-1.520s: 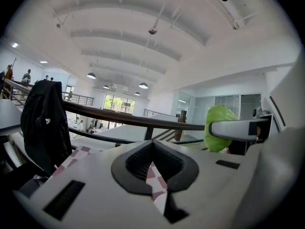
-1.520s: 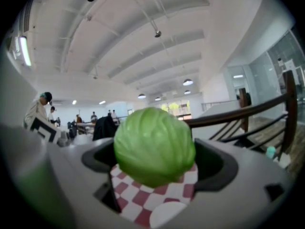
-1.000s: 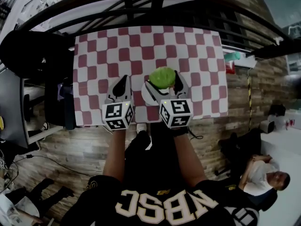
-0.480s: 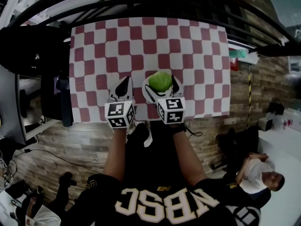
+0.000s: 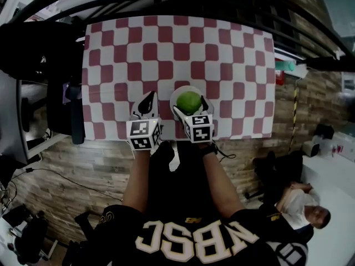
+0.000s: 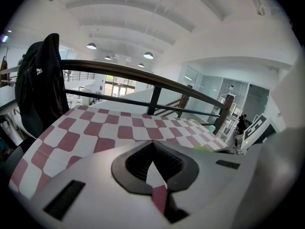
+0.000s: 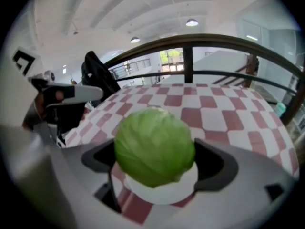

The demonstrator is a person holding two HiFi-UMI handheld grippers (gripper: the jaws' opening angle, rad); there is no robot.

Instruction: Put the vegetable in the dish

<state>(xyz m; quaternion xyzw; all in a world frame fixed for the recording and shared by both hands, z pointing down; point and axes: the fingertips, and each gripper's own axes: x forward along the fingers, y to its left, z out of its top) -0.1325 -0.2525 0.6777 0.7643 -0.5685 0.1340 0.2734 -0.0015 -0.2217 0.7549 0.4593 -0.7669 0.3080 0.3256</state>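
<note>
Head view, right tool: lower centre of frame; your jaws are clamped on the round green vegetable.
Head view, dish: white, directly under the vegetable, near the front edge of the checked counter. Can't tell from here whether the two touch.
Head view, left tool: just left of the dish, jaws together, carrying nothing.
Left gripper view, left tool: jaws drawn in, only a sliver of checked cloth shows between them; empty.
Left gripper view, counter: red and white checks run to the railing; the dish is not readable here.
Right gripper view, vegetable: centre of frame, pinched on both sides by your right tool.
Right gripper view, dish: white rim peeks out below the vegetable; contact unclear.
Step, my read: placing, close to done; release not yet made.
Risk, roll: the vegetable is round, so if you open off-centre or too high it likely rolls over the rim.
Risk, shove: a jaw dragging on the way out could push the dish towards the counter's front edge.
Risk, left side: your left tool sits close enough to knock the dish.
</note>
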